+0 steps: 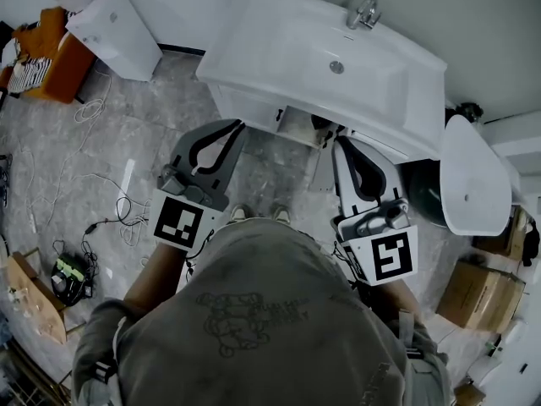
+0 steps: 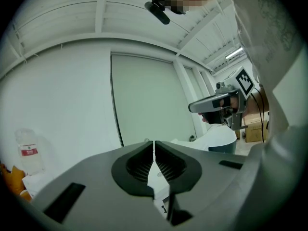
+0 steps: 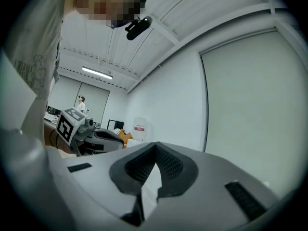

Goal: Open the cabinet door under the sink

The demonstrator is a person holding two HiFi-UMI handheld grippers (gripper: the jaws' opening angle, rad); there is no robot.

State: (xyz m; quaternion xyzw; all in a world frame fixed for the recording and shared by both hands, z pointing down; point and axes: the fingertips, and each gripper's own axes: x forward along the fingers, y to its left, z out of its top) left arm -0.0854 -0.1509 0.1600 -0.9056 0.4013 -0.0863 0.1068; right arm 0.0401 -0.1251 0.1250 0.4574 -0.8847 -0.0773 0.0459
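Under the sink [image 1: 279, 36], cabinet door [image 1: 251, 110] near left hand-held gripper [image 1: 237, 127], right hand-held gripper [image 1: 341, 143], both closed, empty.

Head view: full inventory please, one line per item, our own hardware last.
sink: 1, white, top centre
faucet: 1, chrome, back rim of the sink
cabinet: 1, white, under the sink; door state cannot be told
oval fixture: 1, white, right of the sink
white box: 1, upper left
cardboard boxes: 2, brown, lower right and lower left
cables: several, white and black, on the floor at left
floor: grey tile
shoes: 2, pale, between the grippers
left gripper: 1, grey, shut, empty, pointing toward the cabinet
right gripper: 1, grey, shut, empty, pointing toward the cabinet
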